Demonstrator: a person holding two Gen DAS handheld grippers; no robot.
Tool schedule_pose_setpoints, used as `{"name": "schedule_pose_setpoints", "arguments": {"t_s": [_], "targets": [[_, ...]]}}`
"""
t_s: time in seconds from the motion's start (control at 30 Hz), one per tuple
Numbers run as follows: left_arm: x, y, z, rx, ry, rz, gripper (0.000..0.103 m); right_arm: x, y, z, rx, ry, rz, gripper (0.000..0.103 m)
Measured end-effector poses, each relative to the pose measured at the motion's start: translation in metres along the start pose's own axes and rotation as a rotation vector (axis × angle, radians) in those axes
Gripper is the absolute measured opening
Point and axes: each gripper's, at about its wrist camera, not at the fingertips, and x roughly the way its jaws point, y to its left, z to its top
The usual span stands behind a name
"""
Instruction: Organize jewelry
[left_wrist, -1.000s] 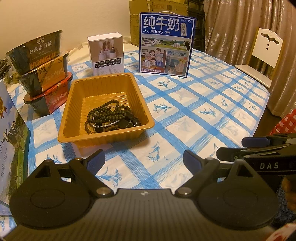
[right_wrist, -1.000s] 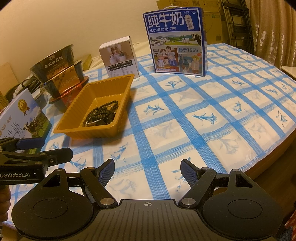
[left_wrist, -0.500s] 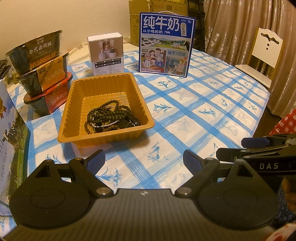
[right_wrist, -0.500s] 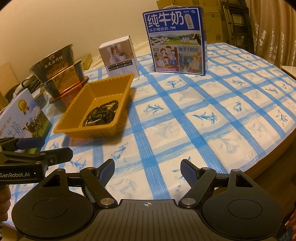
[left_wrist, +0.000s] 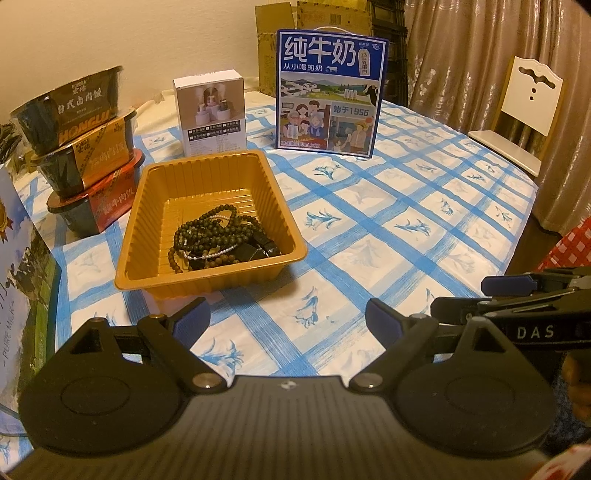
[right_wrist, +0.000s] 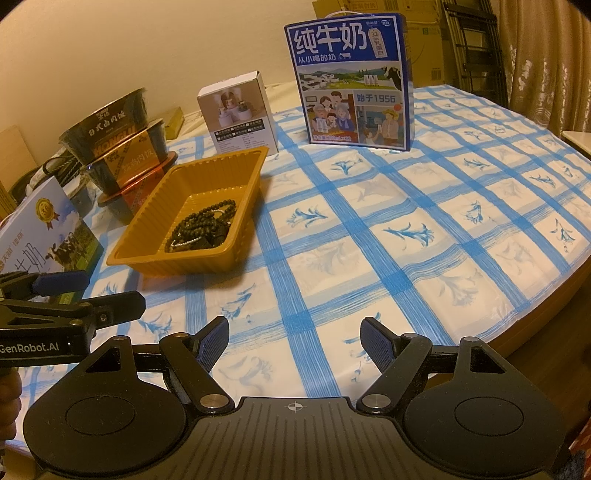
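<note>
An orange plastic tray (left_wrist: 147, 206) (right_wrist: 155, 218) sits on the blue-checked tablecloth, left of centre. Inside it lies a pile of dark bead bracelets (left_wrist: 214, 240) (right_wrist: 201, 229) with a thin silver chain among them. My left gripper (left_wrist: 288, 319) hovers open just in front of the tray, nothing between its fingers. My right gripper (right_wrist: 293, 338) is open and empty too, lower and to the right of the tray over bare cloth. Each gripper shows at the edge of the other's view.
Behind the tray stand a small white box (left_wrist: 210, 110) and a blue milk carton (left_wrist: 328, 92). Stacked black instant-meal bowls (left_wrist: 81, 147) lie left of the tray, another milk box (right_wrist: 44, 236) at the near left. A white chair (left_wrist: 524, 107) stands beyond the table's right edge.
</note>
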Motion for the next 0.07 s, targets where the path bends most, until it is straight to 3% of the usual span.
{"name": "schedule_pose_setpoints", "arguments": {"t_s": [0.07], "targets": [[-0.0001,-0.0001,-0.0001,-0.003,0.002,0.000,0.090,0.0001,-0.0002,-0.0004,0.000,0.000,-0.001,0.078]]}}
